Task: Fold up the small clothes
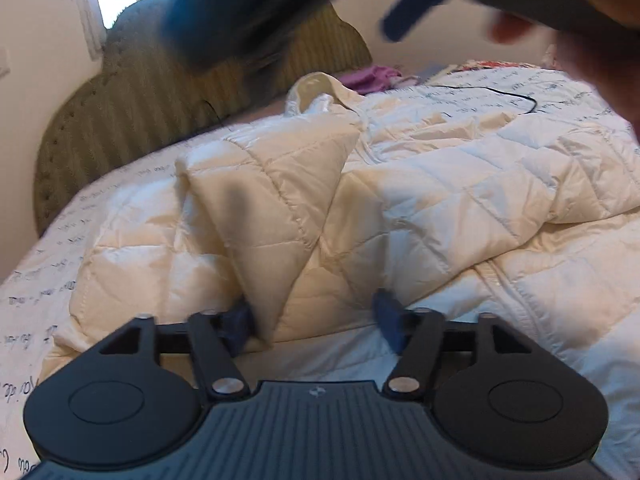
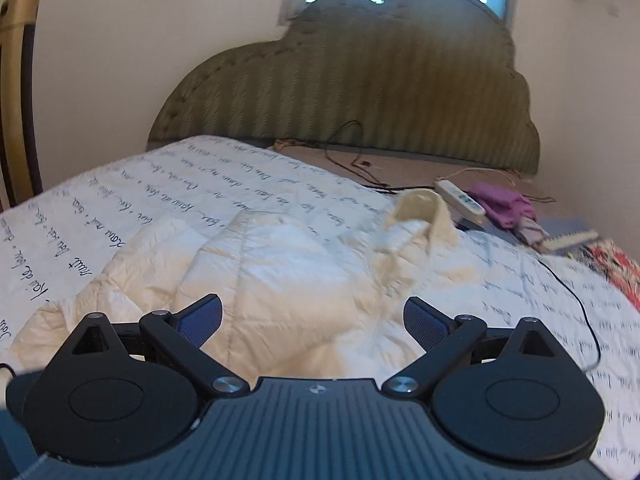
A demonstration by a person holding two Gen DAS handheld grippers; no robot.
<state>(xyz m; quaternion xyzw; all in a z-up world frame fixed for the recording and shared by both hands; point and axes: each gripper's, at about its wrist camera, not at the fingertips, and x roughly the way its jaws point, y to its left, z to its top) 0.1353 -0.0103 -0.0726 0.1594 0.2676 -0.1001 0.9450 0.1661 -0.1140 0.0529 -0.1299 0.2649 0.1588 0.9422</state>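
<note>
A cream quilted jacket point(image 1: 420, 200) lies spread on the bed, collar point(image 1: 316, 88) toward the headboard. One sleeve point(image 1: 272, 208) is folded up over the body. My left gripper point(image 1: 316, 320) is open, its blue pads point(image 1: 386, 316) down on the jacket, with the lower end of the sleeve fold lying loose between them. My right gripper point(image 2: 312, 320) is open and empty, held just above the jacket point(image 2: 280, 272); the collar point(image 2: 420, 208) lies beyond it. The right gripper also shows blurred across the top of the left wrist view point(image 1: 404, 12).
The bed has a white cover with handwriting print point(image 2: 120, 208) and a green padded headboard point(image 2: 360, 88). A power strip point(image 2: 460, 198), purple cloth point(image 2: 504, 204) and black cable point(image 2: 576, 296) lie at the right. A chair point(image 2: 16, 88) stands at the left.
</note>
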